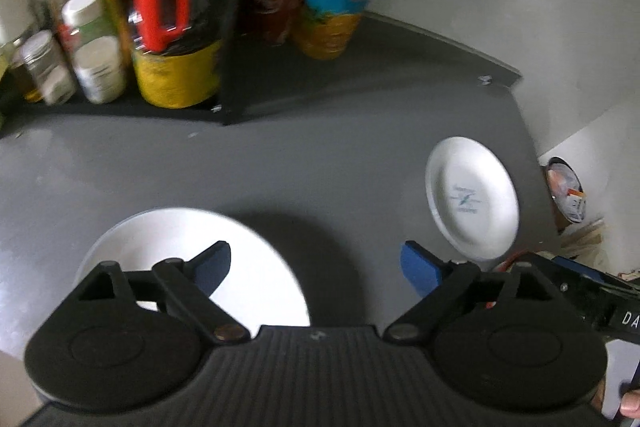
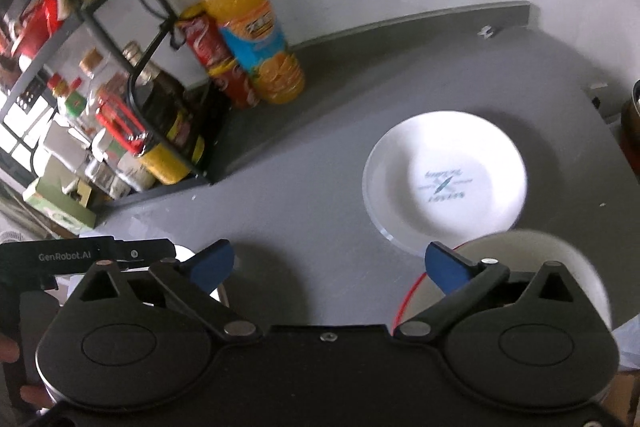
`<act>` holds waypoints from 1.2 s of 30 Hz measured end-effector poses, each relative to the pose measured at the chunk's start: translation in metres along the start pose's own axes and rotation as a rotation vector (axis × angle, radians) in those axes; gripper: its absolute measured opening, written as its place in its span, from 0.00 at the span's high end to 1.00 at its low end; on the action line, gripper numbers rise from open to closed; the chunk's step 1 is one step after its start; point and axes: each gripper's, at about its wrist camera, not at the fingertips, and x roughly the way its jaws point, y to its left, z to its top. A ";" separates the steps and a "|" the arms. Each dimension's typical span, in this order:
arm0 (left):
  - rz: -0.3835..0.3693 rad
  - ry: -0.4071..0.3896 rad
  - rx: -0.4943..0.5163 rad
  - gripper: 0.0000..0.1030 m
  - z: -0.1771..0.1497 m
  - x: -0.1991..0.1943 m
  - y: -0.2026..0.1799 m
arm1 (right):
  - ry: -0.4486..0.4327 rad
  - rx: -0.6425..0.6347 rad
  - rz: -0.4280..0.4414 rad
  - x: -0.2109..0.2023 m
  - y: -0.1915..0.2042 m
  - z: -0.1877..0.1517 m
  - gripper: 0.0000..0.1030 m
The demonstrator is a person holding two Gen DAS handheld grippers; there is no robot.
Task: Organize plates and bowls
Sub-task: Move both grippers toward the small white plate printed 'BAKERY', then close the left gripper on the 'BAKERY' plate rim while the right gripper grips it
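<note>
Plate (image 2: 444, 183) untouched on counter; left claw (image 1: 316, 267), right claw (image 2: 330, 265) wide open, empty.

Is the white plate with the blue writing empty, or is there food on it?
Empty. The plate lies flat on the grey counter, and only its blue-green print shows on it.

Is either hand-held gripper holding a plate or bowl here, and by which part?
Nothing is held. The left hand-held gripper and right hand-held gripper are both open, with only grey countertop between their fingers.
</note>
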 end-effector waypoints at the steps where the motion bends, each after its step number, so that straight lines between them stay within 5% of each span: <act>1: -0.003 0.000 0.008 0.11 0.003 0.002 -0.007 | 0.002 0.003 -0.001 0.000 -0.006 0.004 0.00; 20: -0.036 0.050 -0.046 0.11 0.029 0.064 -0.084 | 0.051 0.068 -0.031 0.020 -0.100 0.056 0.03; 29: -0.069 0.077 -0.157 0.15 0.031 0.103 -0.095 | 0.142 0.122 -0.041 0.056 -0.147 0.075 0.25; 36: -0.073 0.113 -0.228 0.38 0.028 0.137 -0.096 | 0.200 0.135 -0.052 0.083 -0.167 0.077 0.39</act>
